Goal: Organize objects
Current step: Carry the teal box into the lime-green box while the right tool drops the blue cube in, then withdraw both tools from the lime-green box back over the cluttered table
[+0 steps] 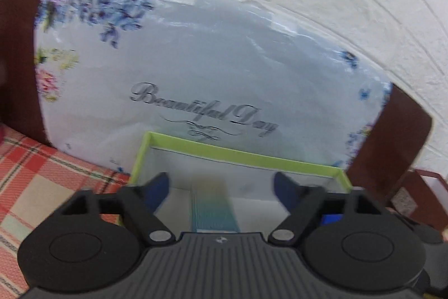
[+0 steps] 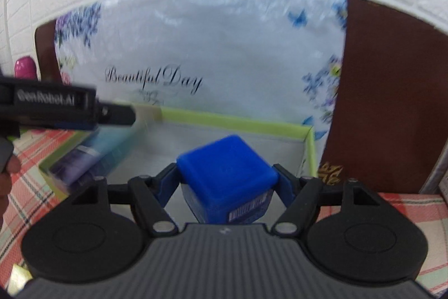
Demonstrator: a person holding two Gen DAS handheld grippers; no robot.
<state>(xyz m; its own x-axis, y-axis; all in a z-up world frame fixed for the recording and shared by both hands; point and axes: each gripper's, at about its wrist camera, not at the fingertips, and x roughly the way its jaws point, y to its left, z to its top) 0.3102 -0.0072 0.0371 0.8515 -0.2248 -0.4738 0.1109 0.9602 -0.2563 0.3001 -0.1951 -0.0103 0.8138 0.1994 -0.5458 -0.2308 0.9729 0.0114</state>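
A green-rimmed white box [image 1: 240,156] [image 2: 232,123] stands open on the checked cloth in front of a floral pillow. My left gripper [image 1: 221,184] is open above the box, over a long teal and purple carton [image 1: 214,206] that lies blurred inside it. The carton also shows in the right wrist view [image 2: 95,159], leaning at the box's left side under the left gripper [image 2: 64,109]. My right gripper [image 2: 228,181] is shut on a blue square-capped bottle [image 2: 226,173] and holds it over the right half of the box.
A white floral pillow [image 1: 196,69] [image 2: 224,52] printed "Beautiful Day" leans on a dark brown headboard [image 2: 386,91] under a white brick wall. A red checked cloth [image 1: 42,181] covers the surface. A pink object [image 2: 25,69] stands far left. A dark red box [image 1: 420,195] stands at right.
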